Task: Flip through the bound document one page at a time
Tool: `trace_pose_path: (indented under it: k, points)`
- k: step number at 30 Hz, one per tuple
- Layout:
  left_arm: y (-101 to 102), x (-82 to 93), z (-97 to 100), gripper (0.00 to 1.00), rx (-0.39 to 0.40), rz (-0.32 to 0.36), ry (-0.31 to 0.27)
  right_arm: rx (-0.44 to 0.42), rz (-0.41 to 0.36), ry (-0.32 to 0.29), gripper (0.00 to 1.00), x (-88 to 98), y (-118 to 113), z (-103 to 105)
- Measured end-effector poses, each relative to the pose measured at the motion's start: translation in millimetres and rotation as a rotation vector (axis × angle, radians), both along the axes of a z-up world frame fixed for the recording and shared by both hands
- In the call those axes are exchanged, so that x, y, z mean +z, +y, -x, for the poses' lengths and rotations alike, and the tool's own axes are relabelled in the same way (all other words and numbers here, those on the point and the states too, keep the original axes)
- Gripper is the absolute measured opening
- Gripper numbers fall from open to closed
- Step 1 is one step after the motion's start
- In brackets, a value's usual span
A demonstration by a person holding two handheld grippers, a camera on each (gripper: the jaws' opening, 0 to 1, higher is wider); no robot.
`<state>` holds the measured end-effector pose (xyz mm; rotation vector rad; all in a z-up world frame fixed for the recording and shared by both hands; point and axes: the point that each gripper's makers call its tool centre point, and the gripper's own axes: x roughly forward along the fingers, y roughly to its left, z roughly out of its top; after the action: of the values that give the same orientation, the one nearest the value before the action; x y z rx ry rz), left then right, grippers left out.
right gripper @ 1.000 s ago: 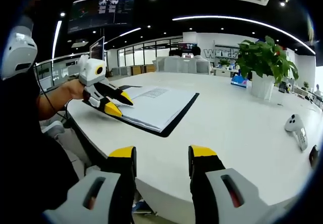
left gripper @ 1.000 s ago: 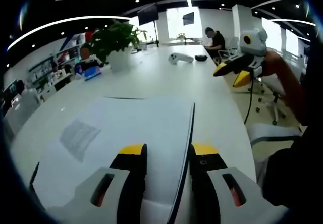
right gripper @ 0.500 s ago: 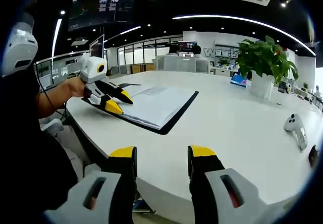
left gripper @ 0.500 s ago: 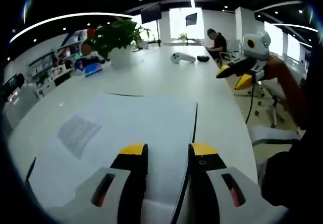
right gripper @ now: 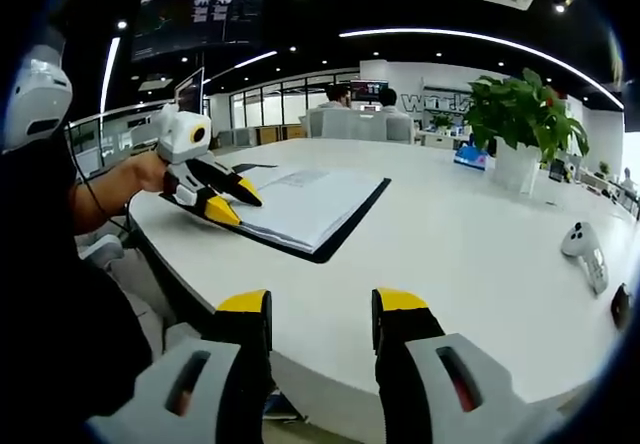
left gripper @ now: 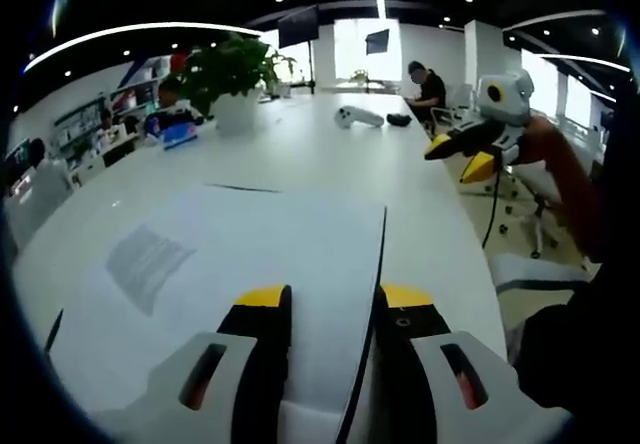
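A: Where's the bound document?

B: Lying flat on the white worktop, near my edge of it, top page white with a block of grey print toward its left side. Dark cover edge runs down its right side.

A: Your left gripper?

B: Over the near edge of the document, yellow-tipped jaws a narrow gap apart with the page's right edge and dark cover line running between them. Can't tell if they touch the paper. In the right gripper view it sits at the document's near corner, tips pointing onto the page, a hand behind it.

A: Right gripper?

B: Off the document, well apart from it, at the worktop edge. Jaws parted, nothing between them. In the left gripper view it hangs off to the right, beyond the worktop's side.

A: Anything else?

B: Potted plant in a white pot far across the worktop, same plant in the right gripper view. White controller further down, also seen at right. A person seated at the far end.
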<state>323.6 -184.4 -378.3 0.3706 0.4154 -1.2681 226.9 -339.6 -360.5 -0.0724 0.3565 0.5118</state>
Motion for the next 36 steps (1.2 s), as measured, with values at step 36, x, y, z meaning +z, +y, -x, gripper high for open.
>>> trace_pose_path:
  k: [36]
  points:
    - [9.5, -0.9, -6.1, 0.35, -0.001, 0.052, 0.132, 0.002, 0.022, 0.013, 0.39, -2.1, 2.0, -0.3]
